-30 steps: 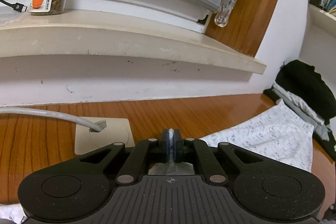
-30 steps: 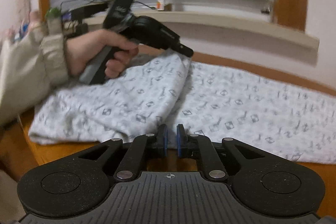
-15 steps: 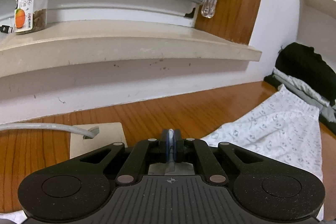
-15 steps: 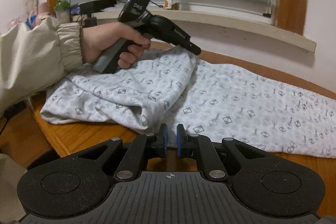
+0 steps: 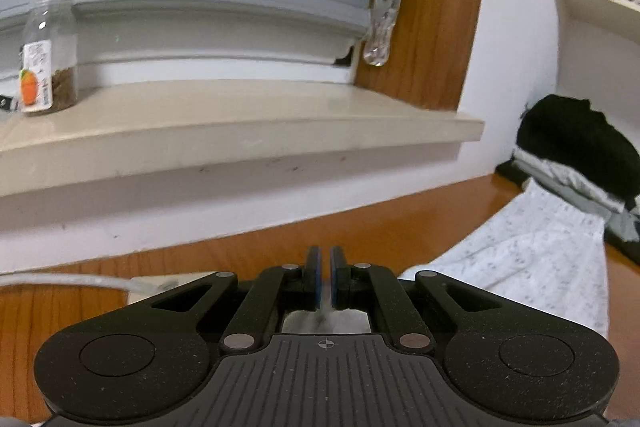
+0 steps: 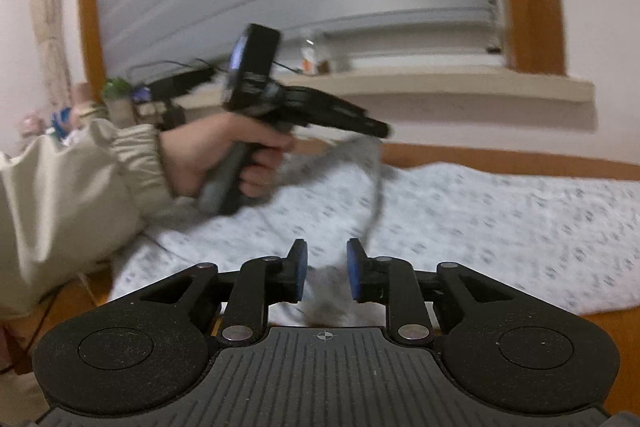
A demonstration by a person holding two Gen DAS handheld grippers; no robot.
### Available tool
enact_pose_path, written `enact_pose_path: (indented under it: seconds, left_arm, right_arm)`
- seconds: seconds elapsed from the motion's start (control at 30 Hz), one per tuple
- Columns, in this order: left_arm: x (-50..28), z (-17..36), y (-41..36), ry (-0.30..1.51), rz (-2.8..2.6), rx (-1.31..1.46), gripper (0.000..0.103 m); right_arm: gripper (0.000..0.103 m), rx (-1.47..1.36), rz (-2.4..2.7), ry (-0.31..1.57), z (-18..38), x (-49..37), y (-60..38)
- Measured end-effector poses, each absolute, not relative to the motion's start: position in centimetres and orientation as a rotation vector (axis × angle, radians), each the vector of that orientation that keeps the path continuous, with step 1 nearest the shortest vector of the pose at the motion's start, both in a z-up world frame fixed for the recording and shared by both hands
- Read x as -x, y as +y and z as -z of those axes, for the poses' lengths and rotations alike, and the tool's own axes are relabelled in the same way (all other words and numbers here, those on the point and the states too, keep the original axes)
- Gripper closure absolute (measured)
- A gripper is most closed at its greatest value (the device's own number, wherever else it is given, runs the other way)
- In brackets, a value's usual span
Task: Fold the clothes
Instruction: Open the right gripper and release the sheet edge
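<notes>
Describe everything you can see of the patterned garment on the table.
The garment is white cloth printed with small grey motifs, thin and soft-looking. It lies spread along the wooden table below the window sill. One edge is lifted and pinched in the left hand-held gripper, hanging in a blurred fold. A bunched part sits between the right hand-held gripper's parted fingers. Its far end reaches a pile of dark clothes.
</notes>
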State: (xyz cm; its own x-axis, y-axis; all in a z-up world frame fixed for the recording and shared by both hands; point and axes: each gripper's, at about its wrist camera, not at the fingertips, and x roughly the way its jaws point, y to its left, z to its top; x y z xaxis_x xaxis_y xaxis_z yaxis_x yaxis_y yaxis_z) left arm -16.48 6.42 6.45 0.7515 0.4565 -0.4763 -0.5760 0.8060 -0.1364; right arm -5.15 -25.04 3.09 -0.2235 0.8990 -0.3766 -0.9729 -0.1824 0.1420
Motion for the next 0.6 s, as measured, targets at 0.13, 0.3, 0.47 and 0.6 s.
enact_pose_path:
  seconds: [0.13, 0.3, 0.47, 0.6]
  left_arm:
    - [16.6, -6.6, 5.9, 0.498, -0.582, 0.285, 0.08]
    - [18.9, -7.1, 4.3, 0.537, -0.551, 0.25, 0.08]
    - [20.9, -6.8, 3.8, 0.568, -0.525, 0.218, 0.082]
    - [20.5, -5.5, 4.5, 0.631, -0.524, 0.224, 0.082]
  right_arm:
    - [0.08, 0.296, -1.749, 0.391, -2.3, 6.0, -24.6]
    - [0.08, 0.393, -1.731, 0.41, -0.8, 5.8, -25.1]
    - [0.08, 0.395, -1.724, 0.43, -0.9, 5.2, -25.7]
    - [0.08, 0.365, -1.717, 0.413, -1.8, 5.1, -25.0]
